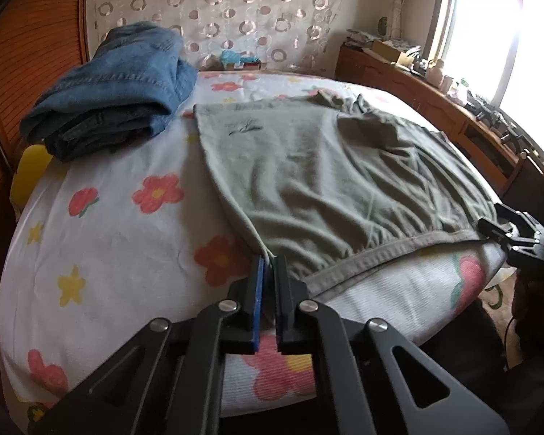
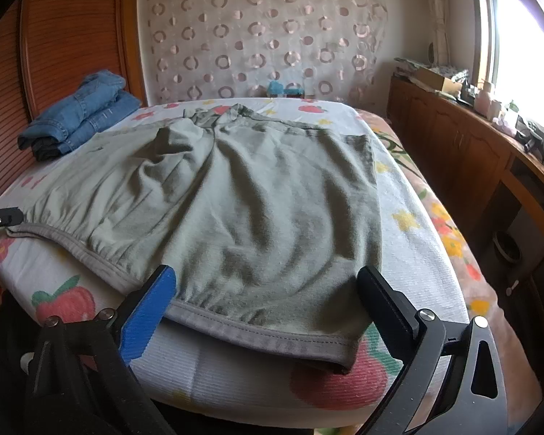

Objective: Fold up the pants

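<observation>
Left wrist view: the grey pants [image 1: 330, 181] are spread on the bed [image 1: 108, 239], legs running toward 12 o'clock. The waistband corner is pinched by the left tongs [image 1: 268, 272]; the opposite corner is straddled by the wide right tongs [image 2: 264, 304], not gripped.

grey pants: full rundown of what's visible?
The grey pants are soft, knit-looking, grey-green fabric with a gathered elastic waistband along the near edge. They lie spread and wrinkled on the flowered bedspread, legs running away from the cameras, a fold bunched near the middle. The left gripper is shut on the waistband's left corner; the right gripper straddles the other end with jaws open, not pressing. Folded jeans lie apart, far left.
</observation>
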{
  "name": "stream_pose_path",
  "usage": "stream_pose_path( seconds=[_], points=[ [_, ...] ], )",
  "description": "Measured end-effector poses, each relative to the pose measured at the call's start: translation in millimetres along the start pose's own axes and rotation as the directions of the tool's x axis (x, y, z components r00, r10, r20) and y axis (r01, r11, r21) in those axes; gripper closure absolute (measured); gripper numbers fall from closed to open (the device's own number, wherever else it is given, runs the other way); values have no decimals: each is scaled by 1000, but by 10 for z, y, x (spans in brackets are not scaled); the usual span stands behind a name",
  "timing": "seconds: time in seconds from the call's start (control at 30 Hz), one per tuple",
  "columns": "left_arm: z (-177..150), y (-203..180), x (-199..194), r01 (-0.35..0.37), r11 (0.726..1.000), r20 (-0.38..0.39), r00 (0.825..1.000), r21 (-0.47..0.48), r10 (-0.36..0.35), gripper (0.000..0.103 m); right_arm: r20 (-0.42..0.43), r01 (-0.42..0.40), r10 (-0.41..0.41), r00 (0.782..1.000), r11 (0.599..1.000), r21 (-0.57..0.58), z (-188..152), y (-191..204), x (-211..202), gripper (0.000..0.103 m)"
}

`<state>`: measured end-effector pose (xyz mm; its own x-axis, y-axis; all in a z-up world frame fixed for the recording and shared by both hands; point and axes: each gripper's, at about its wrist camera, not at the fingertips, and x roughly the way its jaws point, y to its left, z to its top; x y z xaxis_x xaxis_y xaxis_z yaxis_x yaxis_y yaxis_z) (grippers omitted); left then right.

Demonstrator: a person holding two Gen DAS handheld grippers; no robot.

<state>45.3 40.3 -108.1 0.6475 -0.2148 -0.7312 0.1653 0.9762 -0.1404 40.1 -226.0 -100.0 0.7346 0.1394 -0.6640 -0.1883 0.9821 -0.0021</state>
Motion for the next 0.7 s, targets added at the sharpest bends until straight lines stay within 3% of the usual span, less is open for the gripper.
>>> stream_pose_path(
  seconds=[0.1,0.2,0.4,0.47,0.7],
  points=[
    [93,-67,-83,28,1000,28,999,12,-28,103,2,1,-1,1000,1000,2,-4,-2,1,5],
    [232,-175,-152,57,998,46,997,39,-59,103,1,9,-9,1000,1000,6,26,-38,-11,14],
    [567,-500,-214,112,986,76,990,123,-122,103,2,-4,4,1000,999,37,114,-204,-39,42],
    [683,-637,-197,125,979,80,987,158,-139,103,3,-9,9,1000,999,47,119,-247,-42,57],
    [988,-1078,-91,200,953,64,974,226,-219,103,23,-19,18,1000,999,44,184,-321,-80,66]
  ],
)
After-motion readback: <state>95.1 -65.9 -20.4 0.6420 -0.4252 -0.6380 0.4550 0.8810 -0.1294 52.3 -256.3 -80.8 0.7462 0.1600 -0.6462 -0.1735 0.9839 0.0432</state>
